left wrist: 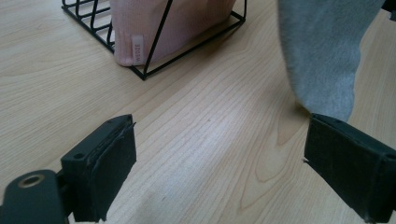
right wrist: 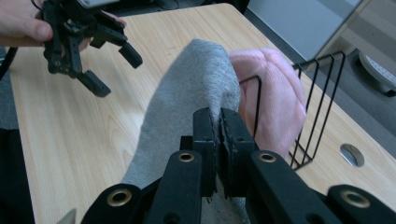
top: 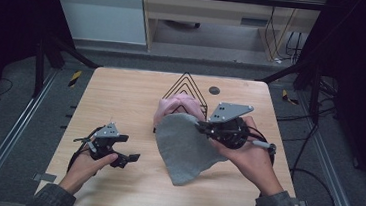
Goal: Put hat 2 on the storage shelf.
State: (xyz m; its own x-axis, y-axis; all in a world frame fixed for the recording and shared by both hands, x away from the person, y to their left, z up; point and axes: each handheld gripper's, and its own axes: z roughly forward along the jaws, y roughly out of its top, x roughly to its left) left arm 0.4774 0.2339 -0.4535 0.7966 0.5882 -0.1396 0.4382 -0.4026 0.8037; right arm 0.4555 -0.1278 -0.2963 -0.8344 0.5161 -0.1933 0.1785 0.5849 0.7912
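Left gripper (top: 134,151): was held low over the table's left part, above the wood, by the left hand (top: 85,167); its jaws were spread wide with nothing between them. In the left gripper view bare wood was seen between the two pads.

Table (top: 121,102): light wood; a small dark round fitting (top: 214,90) was set near its far edge.

Rack (top: 187,86): a black wire frame with pointed loops was stood at the middle of the far half of the table, well apart from the left gripper.

Pink cloth (top: 178,107): was lodged in the rack, bulging out toward the near side; a small white label (left wrist: 137,49) was seen on it in the left gripper view.

Grey cloth (top: 184,148): was lifted by its upper edge, just beside the pink cloth and in front of it; its lower end was hung down to the table or just above it, which could not be told.

Right gripper (top: 200,126): was held by the right hand (top: 246,156) to the right of the rack; its jaws were clamped narrowly on the grey cloth's top fold, as seen in the right gripper view.
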